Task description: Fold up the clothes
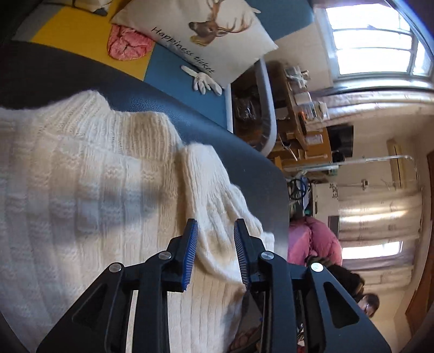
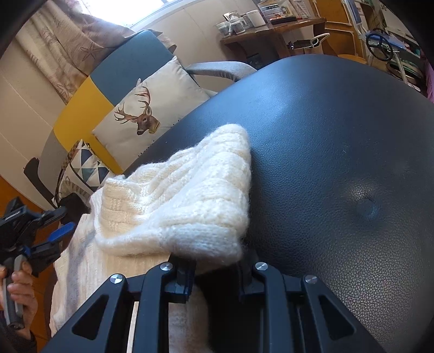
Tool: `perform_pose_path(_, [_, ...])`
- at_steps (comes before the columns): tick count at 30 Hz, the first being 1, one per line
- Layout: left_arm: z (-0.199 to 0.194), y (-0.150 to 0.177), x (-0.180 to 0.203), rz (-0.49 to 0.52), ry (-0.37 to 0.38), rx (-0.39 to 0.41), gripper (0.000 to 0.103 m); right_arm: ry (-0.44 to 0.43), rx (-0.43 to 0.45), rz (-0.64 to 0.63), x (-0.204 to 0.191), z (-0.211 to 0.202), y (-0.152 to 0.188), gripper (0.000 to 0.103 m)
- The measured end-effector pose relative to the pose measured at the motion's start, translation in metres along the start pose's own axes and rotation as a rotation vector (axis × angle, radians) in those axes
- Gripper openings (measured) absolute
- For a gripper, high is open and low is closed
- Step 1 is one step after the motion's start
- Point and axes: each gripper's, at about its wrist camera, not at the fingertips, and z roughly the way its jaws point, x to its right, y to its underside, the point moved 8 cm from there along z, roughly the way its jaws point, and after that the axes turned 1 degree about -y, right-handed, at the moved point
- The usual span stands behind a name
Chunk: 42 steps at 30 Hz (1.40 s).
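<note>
A white knitted sweater (image 1: 95,176) lies spread over a dark leather surface (image 1: 217,141). In the left wrist view my left gripper (image 1: 215,225) hovers over a folded sleeve near the surface's edge. Its blue pads (image 1: 191,244) stand apart and press on nothing. In the right wrist view a raised fold of the sweater (image 2: 176,195) drapes over my right gripper (image 2: 217,260) and hides its fingertips; the jaws are narrow and hold the knit. My left gripper (image 2: 54,236) shows at the far left of that view, held by a hand (image 2: 19,293).
The leather surface (image 2: 339,163) stretches bare to the right of the sweater. Behind it stands a yellow and blue sofa (image 1: 81,32) with a deer pillow (image 1: 206,35), a pink cloth (image 1: 127,43) and a white glove (image 1: 202,80). A wooden desk (image 2: 271,24) carries jars.
</note>
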Motion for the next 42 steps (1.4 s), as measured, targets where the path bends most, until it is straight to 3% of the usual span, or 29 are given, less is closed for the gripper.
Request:
perform_pose_path(2, [0.009,-0.011,-0.005,-0.016,-0.02,0.005,0.03,-0.004,-0.004,-0.003,0.0,0.0,0.0,0.022])
perform_pose_path(4, [0.017,-0.017,-0.01,-0.031,-0.051,0.002,0.039,-0.01,-0.008,-0.002,-0.001,0.0,-0.001,0.022])
perform_pose_path(9, [0.024,-0.022,-0.024,-0.095,-0.076,-0.002,0.039,-0.03,-0.016,0.006,0.001,0.001,-0.002,0.022])
perform_pose_path(14, [0.024,-0.031,-0.017,-0.067,-0.079,0.055,0.037,-0.008,-0.005,-0.05,-0.003,0.003,-0.002,0.022])
perform_pose_path(15, [0.025,-0.033,-0.013,-0.051,-0.088,0.064,0.034,-0.004,-0.001,-0.057,-0.003,0.003,-0.002,0.022])
perform_pose_path(16, [0.026,-0.033,-0.01,-0.032,-0.1,0.067,0.023,0.0,0.002,-0.062,-0.004,0.003,-0.002,0.022])
perform_pose_path(20, [0.036,-0.033,0.001,0.037,-0.176,0.062,0.008,-0.002,0.001,-0.06,-0.002,0.004,-0.003,0.022])
perform_pose_path(24, [0.03,-0.039,0.015,0.061,-0.156,0.123,0.005,-0.028,-0.011,-0.029,0.001,0.003,-0.004,0.022])
perform_pose_path(26, [0.016,-0.042,0.03,0.088,-0.11,0.182,0.005,-0.033,-0.018,-0.022,0.002,0.003,-0.005,0.022])
perform_pose_path(30, [-0.046,-0.039,0.063,0.157,0.025,0.338,0.005,-0.009,-0.014,-0.048,-0.001,0.003,-0.005,0.022])
perform_pose_path(33, [-0.095,-0.022,0.069,0.211,0.07,0.446,0.005,0.015,-0.008,-0.074,-0.003,0.004,-0.005,0.021])
perform_pose_path(37, [-0.138,0.015,0.034,0.241,0.008,0.534,0.005,0.04,-0.009,-0.098,-0.005,0.005,-0.006,0.021])
perform_pose_path(42, [-0.136,0.046,-0.058,0.098,-0.096,0.511,0.005,0.066,-0.024,-0.116,-0.008,0.005,-0.008,0.022])
